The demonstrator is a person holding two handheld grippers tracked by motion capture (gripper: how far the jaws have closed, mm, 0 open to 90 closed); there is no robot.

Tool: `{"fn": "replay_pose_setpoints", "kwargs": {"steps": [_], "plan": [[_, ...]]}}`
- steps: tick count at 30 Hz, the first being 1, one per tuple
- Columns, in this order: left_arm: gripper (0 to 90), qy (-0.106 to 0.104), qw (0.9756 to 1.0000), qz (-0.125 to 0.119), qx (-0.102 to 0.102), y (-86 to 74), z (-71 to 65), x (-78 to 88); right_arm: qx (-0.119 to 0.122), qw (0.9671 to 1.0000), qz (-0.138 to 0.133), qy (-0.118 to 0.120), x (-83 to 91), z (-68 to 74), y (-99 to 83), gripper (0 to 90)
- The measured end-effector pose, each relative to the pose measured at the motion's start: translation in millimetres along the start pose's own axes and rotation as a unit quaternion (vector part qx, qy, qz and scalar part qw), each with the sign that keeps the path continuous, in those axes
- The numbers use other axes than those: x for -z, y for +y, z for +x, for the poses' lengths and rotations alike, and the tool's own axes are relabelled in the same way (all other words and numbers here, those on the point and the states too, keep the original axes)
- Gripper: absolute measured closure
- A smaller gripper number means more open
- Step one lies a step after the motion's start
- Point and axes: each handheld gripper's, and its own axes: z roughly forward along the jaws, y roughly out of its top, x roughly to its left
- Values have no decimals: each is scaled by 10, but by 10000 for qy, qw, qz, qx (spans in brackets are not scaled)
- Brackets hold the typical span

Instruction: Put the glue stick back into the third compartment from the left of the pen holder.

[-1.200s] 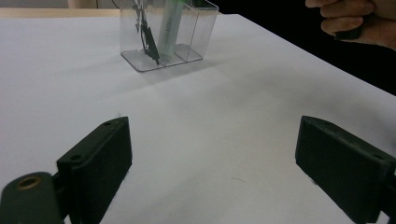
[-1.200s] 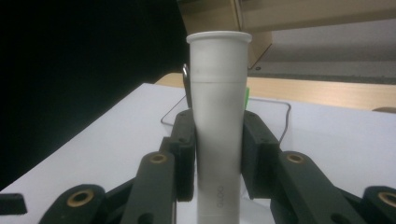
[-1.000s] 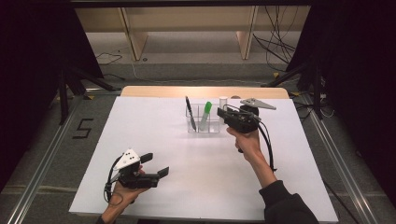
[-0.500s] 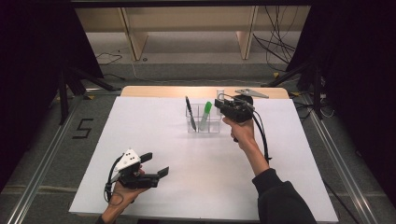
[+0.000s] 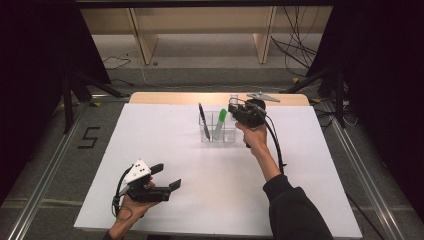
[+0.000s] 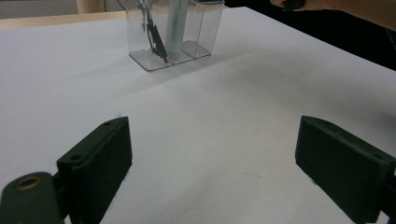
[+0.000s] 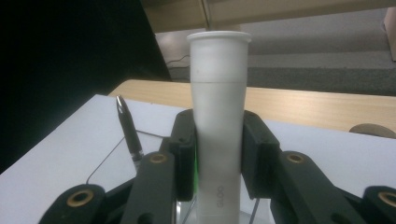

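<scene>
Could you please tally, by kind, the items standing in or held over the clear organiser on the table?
Black pen: 1
Green-capped marker: 1
White glue stick, clamped upright in the right gripper: 1
Clear organiser itself: 1
Total: 4

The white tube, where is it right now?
The white tube stands upright, clamped in the right gripper, just above the clear organizer at the table's far side, right of the green marker.
</scene>
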Motion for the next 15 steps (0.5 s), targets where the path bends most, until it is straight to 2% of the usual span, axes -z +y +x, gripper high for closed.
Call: {"fn": "replay_pose_setpoints", "kwargs": {"steps": [5,8,15], "plan": [[108,-9,10000,-12,2,-1,1,2,-47,10000,44,-5,-79,0,-36,699],[108,-10,10000,-11,16,1,9,6,67,9999,90,-83,-112,24,-64,699],[108,-20,10000,-22,31,-3,0,-1,-12,9999,43,-94,-125,14,-71,699]]}}
